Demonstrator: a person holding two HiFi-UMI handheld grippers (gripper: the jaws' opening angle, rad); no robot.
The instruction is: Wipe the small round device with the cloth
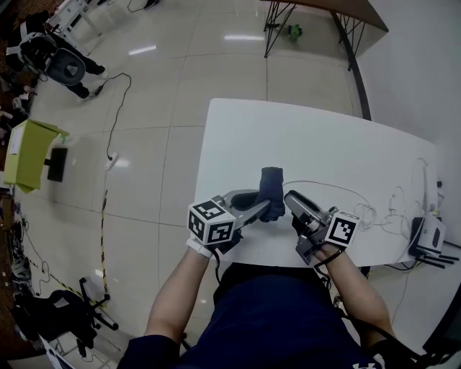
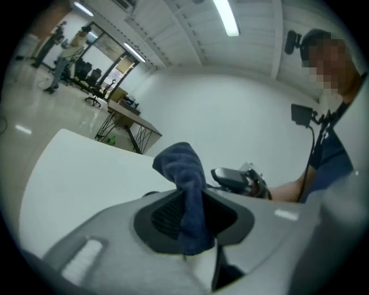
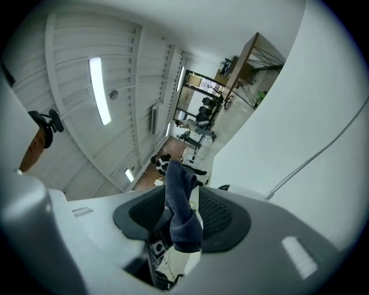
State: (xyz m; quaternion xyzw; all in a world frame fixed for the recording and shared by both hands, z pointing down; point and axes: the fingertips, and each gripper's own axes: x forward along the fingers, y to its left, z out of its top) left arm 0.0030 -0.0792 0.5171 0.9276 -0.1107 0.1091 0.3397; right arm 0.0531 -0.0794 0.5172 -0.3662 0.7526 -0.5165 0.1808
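Note:
A dark blue cloth [image 1: 272,184] stands bunched above the near part of the white table [image 1: 288,137]. My left gripper [image 1: 268,209] comes in from the left and is shut on the cloth's lower part [image 2: 185,173]. My right gripper [image 1: 292,202] faces it from the right, tip to tip. In the right gripper view the cloth [image 3: 179,199] hangs in the gap of that gripper [image 3: 182,218], whose jaws stand wide with neither pad pressing on it. A small dark rim [image 2: 151,194] shows on the table just past the left jaws; I cannot tell what it is. No round device is plainly in view.
A thin white cable [image 1: 360,198] loops over the table's right side toward a white box with black antennas [image 1: 431,234] at the right edge. A trestle desk [image 1: 324,14] stands beyond. On the floor at left are a green box [image 1: 25,151] and cords.

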